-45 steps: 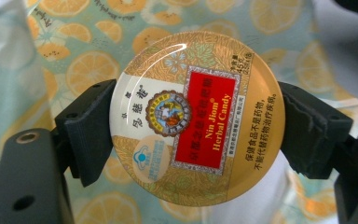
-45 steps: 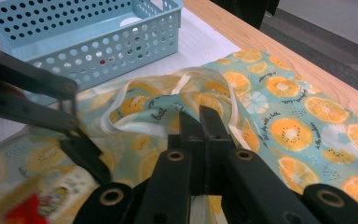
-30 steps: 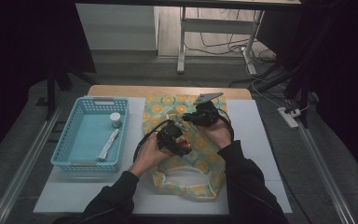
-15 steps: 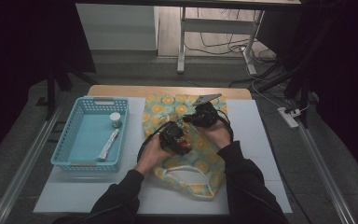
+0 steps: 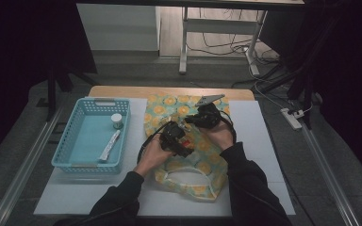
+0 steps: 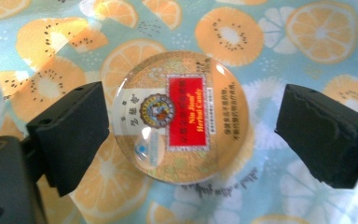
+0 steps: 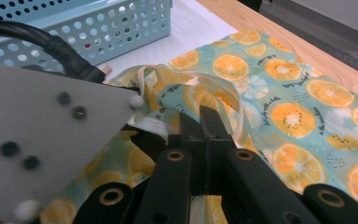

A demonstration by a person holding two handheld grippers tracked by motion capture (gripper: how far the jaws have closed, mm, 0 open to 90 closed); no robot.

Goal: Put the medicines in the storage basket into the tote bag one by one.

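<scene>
Left gripper [image 6: 193,128]: held over the fruit-print bag, jaws standing apart on either side of the candy tin; the left jaw overlaps the tin's rim, the right jaw stands clear of it; whether the left jaw touches the tin cannot be told
Candy tin [image 6: 181,116]: round, gold, with a red label reading "Nin Jiom Herbal Candy", lying flat on the bag between the left gripper's jaws
Right gripper [image 7: 200,123]: jaws pressed together, pinching a fold of the bag's fabric near its opening; in the high view it sits just beyond the left gripper [image 5: 175,137], over the middle of the bag
Fruit-print bag [image 5: 202,162]: light blue cloth with orange and kiwi slices, lying from the desk's far edge toward the near edge, at the desk's middle; its white handles lie at the near end
Bag fabric [image 7: 289,100]: spread flat to the right of the pinched fold in the right gripper view
Blue basket [image 5: 78,141]: perforated plastic, at the left side of the desk, well apart from both grippers
Basket contents: a small jar with a white lid [image 5: 117,120] near the far right corner, and a white tube [image 5: 109,146] lying lengthwise beside the right wall
Desk [image 5: 264,141]: white mat over a wooden top, whose wood shows along the far edge
</scene>
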